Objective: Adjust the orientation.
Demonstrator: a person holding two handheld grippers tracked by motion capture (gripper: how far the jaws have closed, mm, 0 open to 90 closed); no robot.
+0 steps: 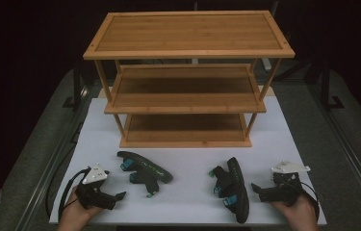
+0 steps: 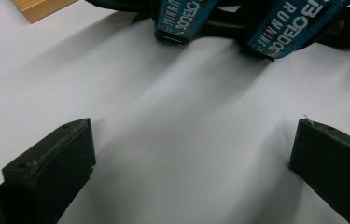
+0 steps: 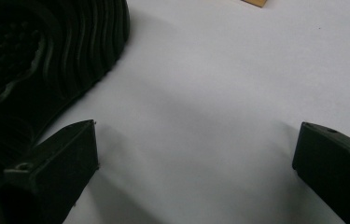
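Dark room, white board point(image 1: 187, 159) on a grey table, three-tier bamboo rack point(image 1: 187, 77) at the far side.

High view: two black sandals with blue straps lie on the board in front of the rack. Left sandal point(image 1: 144, 171) is tipped on its side near the left gripper point(image 1: 118, 196), right sandal point(image 1: 233, 187) is also on its side, sole toward the right gripper point(image 1: 256, 188). Each gripper is held in a hand at the near edge; both point inward at their sandal, just beside it, not touching.

Left gripper view: jaws spread wide, nothing between them, bare white board under them. Blue straps point(image 2: 275, 28) of the left sandal sit ahead, apart from the jaw tips.

Right gripper view: jaws spread wide, empty. The ribbed black sole point(image 3: 37, 60) of the right sandal is close beside one jaw; contact can't be told.
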